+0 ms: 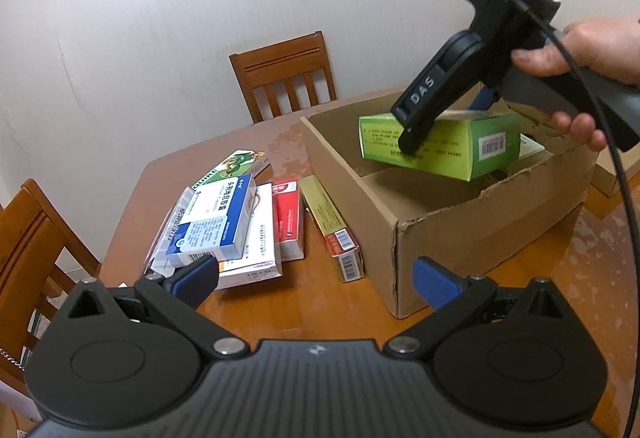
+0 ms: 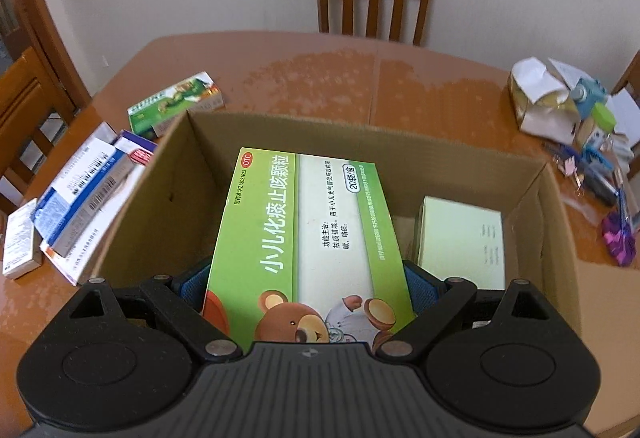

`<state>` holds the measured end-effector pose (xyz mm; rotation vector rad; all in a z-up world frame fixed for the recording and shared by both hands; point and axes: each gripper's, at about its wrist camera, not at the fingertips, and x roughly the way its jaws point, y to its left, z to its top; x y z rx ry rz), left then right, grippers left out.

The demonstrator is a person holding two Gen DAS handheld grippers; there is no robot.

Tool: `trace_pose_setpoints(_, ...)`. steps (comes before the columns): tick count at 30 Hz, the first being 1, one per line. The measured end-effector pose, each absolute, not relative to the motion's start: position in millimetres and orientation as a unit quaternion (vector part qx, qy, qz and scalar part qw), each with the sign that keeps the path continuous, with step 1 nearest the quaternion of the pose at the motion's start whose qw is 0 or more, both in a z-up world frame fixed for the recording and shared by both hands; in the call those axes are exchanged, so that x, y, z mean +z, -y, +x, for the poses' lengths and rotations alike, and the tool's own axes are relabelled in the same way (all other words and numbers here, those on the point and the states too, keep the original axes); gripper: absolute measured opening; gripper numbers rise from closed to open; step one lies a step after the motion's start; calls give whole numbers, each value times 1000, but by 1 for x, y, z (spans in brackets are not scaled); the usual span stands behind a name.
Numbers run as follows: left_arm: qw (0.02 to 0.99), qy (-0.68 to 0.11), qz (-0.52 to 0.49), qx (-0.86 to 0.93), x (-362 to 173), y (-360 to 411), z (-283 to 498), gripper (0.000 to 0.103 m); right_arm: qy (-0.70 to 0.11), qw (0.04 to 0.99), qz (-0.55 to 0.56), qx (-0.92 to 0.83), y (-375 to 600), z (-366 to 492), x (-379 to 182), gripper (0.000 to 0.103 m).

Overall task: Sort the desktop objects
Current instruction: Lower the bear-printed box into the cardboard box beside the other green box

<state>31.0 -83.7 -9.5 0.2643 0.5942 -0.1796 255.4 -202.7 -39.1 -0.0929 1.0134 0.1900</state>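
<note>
Left gripper (image 1: 316, 280): jaws wide apart, nothing between the blue pads, poised low over the desk (image 1: 280, 310) near its front edge. Ahead of its left finger lies the pile of medicine boxes (image 1: 232, 226): a blue-and-white box (image 1: 216, 222) on top, a red box (image 1: 288, 217) and a long yellow box (image 1: 332, 230) flat beside it, a green box (image 1: 236, 163) further toward the far edge. None touches the fingers as far as I can tell.

Cardboard carton (image 1: 472, 234): stands open to the right of the pile, just ahead of my left gripper's right finger.

Right gripper (image 2: 308, 282): clamped on the large green box (image 2: 308, 234), one blue pad on each long side. The box hangs tilted over the carton's opening, its far end lower. A pale green box (image 2: 460, 238) already lies inside, by the right wall.

My right hand (image 1: 580, 57) wraps the handle, the tool angled down into the carton.

Loose clutter (image 2: 580, 125) sits at the desk's right edge.
</note>
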Motion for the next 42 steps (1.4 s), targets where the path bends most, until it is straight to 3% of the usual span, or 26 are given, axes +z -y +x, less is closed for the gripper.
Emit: trace_pose_setpoints(42, 941, -298, 115, -114, -18, 87, 36, 103, -551, 831, -57, 54, 195, 276, -71, 96)
